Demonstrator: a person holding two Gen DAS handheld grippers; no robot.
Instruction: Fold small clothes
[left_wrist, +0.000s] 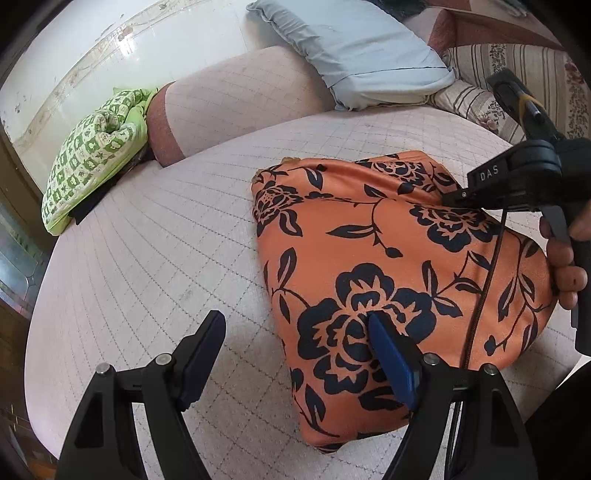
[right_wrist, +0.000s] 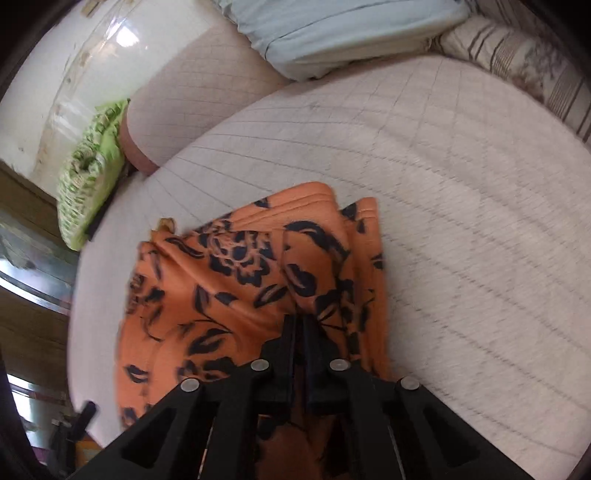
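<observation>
A green patterned bundle (left_wrist: 96, 155) sits at the quilted bed (left_wrist: 155, 236) edge, bare quilt between it and the orange floral garment (left_wrist: 388, 258). The left gripper (left_wrist: 299, 350) hangs spread, one finger over the cloth's near edge. Only the right wrist view shows the right gripper (right_wrist: 299, 325) pressed together, pinching a garment fold, open quilt to its right.

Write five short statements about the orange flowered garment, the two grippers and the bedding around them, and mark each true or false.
1. The orange garment with black flowers lies on a pale quilted mattress cover. True.
2. The left gripper is clamped shut on the garment. False: its jaws stand wide open, one blue-padded finger over the cloth, the other over the cover.
3. The right gripper is shut on a fold of the garment. True.
4. A green and white patterned cloth lies on top of the orange garment. False: it lies apart, at the mattress edge.
5. A light blue pillow lies beyond the garment. True.
</observation>
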